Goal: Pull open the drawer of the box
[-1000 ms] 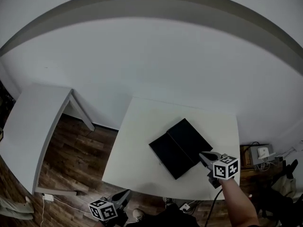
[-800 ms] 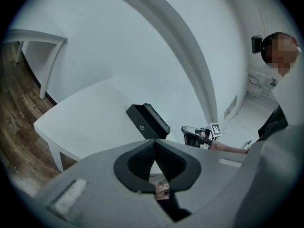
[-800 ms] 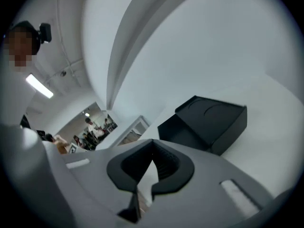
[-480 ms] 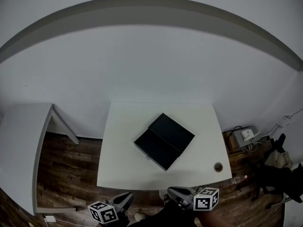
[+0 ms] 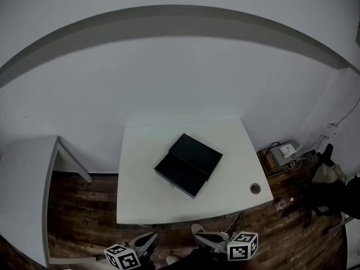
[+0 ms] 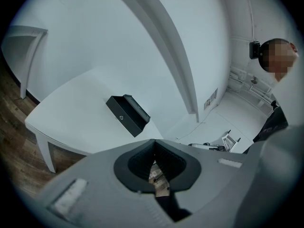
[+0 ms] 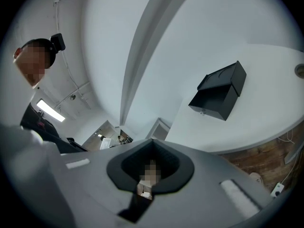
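Count running: black box (image 5: 188,165), just one. White tables, two: centre table (image 5: 140,201), side table (image 5: 22,196) at left. Grippers, two: left gripper (image 5: 151,239), right gripper (image 5: 201,240). Marker cubes, two: left cube (image 5: 122,257), right cube (image 5: 243,246). Round hole (image 5: 255,188) in centre table top, one.

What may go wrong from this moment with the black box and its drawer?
1. The drawer of the black box seems already pulled out; a further pull might take it out completely.
2. Nothing holds the box on the white table, so it may slide.
3. The left gripper and right gripper are both shut, so they would miss the small knob.
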### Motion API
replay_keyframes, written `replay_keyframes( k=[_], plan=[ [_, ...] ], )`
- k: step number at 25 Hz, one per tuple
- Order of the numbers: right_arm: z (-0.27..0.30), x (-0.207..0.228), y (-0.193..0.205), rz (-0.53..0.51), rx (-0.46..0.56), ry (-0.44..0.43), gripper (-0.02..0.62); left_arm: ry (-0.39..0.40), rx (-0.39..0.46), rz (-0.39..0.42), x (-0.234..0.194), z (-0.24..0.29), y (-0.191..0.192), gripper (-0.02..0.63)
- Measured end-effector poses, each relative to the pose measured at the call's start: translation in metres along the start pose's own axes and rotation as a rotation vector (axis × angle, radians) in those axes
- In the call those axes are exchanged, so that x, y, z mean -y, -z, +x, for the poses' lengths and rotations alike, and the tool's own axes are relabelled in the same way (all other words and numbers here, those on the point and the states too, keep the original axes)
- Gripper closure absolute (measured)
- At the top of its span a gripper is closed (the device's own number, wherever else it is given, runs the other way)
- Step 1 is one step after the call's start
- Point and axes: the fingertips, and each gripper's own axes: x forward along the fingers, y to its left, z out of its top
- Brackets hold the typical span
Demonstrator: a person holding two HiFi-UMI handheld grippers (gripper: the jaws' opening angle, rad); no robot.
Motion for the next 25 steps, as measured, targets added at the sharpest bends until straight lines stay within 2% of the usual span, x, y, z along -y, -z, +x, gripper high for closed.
replay_keyframes(
  k=[10, 25],
  plan=[
    [0.000, -0.017, 0.015, 0.009, 0.016, -0.019, 0.591, 0.028, -0.006, 0.001, 0.010, -0.010, 0.011, 0.601],
    [0.003, -0.024, 0.020, -0.007, -0.015, -0.039, 0.591, 0.023, 0.006, -0.008, 0.013, -0.017, 0.013, 0.601]
  ],
)
